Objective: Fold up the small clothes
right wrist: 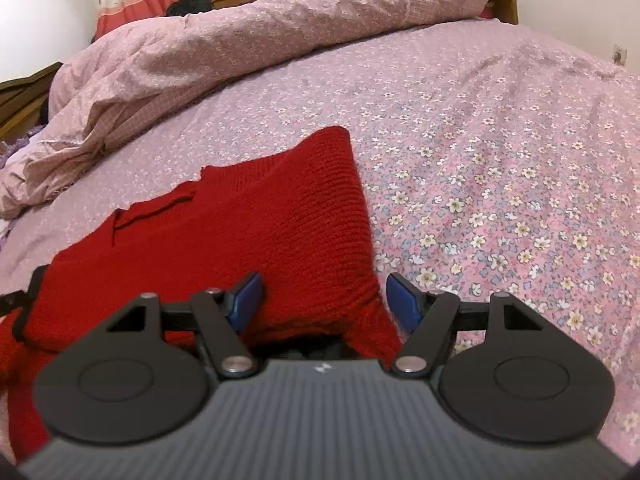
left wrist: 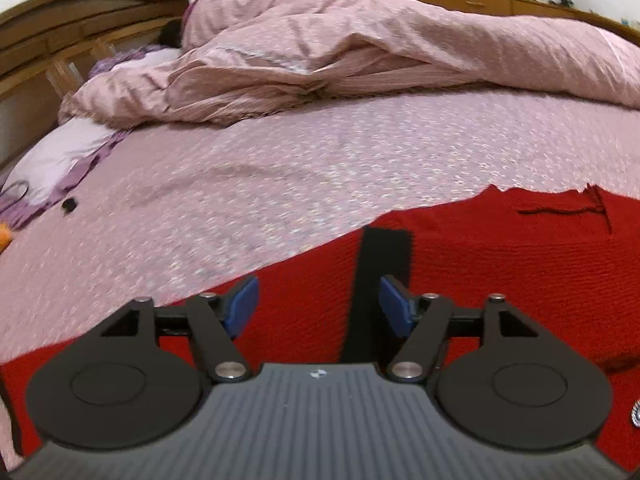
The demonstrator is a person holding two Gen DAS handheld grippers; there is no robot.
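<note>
You have one red knitted sweater (right wrist: pixel 240 216) spread on the near part of the floral bedsheet (right wrist: pixel 500 160), its near edge cut off behind both tools. Your left gripper (left wrist: pixel 320 308) hangs released over it beside a black strip (left wrist: pixel 384 272) I cannot identify. Your right gripper (right wrist: pixel 324 300) is released too, a sweater fold lying between its blue pads (right wrist: pixel 248 300), unpinched.

Each hand-held gripper (left wrist: pixel 319 306) is black, ribbed grey body, blue pads (left wrist: pixel 242 304).

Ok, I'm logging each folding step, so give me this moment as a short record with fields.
garment: red knitted sweater, lying on the bed
surface: floral pink bedsheet
behind: rumpled pink duvet
left gripper: open above the sweater, holding nothing
right gripper: open, sweater's edge between its fingers, not pinched
</note>
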